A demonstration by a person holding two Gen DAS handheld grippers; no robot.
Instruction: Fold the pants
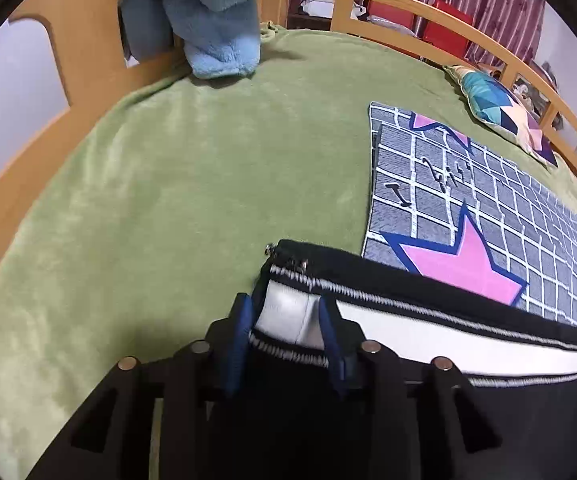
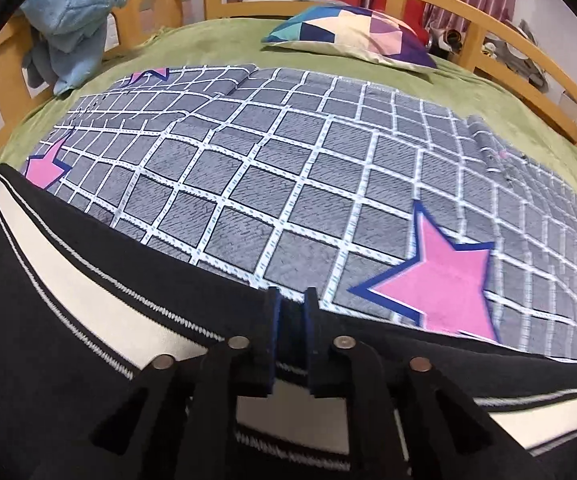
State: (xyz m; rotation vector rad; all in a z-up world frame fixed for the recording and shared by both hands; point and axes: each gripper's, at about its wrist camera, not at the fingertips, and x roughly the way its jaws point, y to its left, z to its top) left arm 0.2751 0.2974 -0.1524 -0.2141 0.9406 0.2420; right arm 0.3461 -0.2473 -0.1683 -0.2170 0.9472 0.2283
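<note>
Our two claws sit on the same edge of the black pants with a broad white band edged in white zigzag stitching (image 1: pixel 428 320), which lie on the bed right at our fingertips and run off sideways from each claw. That edge is the long axis the coming move turns on: in the left view the band stretches away to the right, in the right view it stretches away to the left, so the pants span between our hands.

The bed itself, covered in a green plush blanket (image 1: pixel 168 180), carries a grey fleece throw with a white grid and pink stars (image 2: pixel 288 168) just beyond the pants; the black cloth overlaps its near edge.

Our left gripper (image 1: pixel 284 336) straddles the white band near the pants' left corner, where a small metal zipper pull (image 1: pixel 268 249) shows. Its blue-padded fingers stand a moderate way apart with cloth between them, and we cannot see the pads pressing it. Our right gripper (image 2: pixel 290 332) stands narrow, a fold of the black edge in the slit between its fingers; whether they bite we cannot tell.

We judge both hands equally near the edge.
</note>
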